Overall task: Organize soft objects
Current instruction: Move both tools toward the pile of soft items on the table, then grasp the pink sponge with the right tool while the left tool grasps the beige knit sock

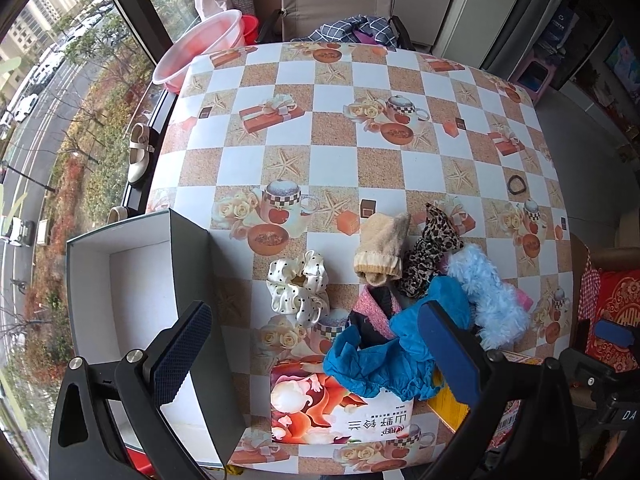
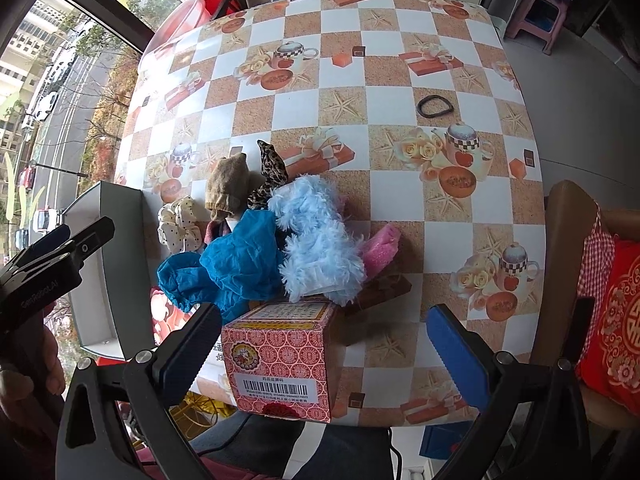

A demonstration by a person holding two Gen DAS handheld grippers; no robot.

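Left gripper [image 1: 312,356] and right gripper [image 2: 324,352] spread wide, empty, poised above soft-object pile [image 1: 404,300] ahead between jaws; open box [image 1: 132,292] left of left jaws, presumably the destination

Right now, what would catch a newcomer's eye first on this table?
Probably the heap of soft things at the near edge: a crumpled bright blue cloth with a fluffy pale blue fleece piece beside it. To their left an open grey box with a white inside stands empty, and both hand-held grippers are open, holding nothing.
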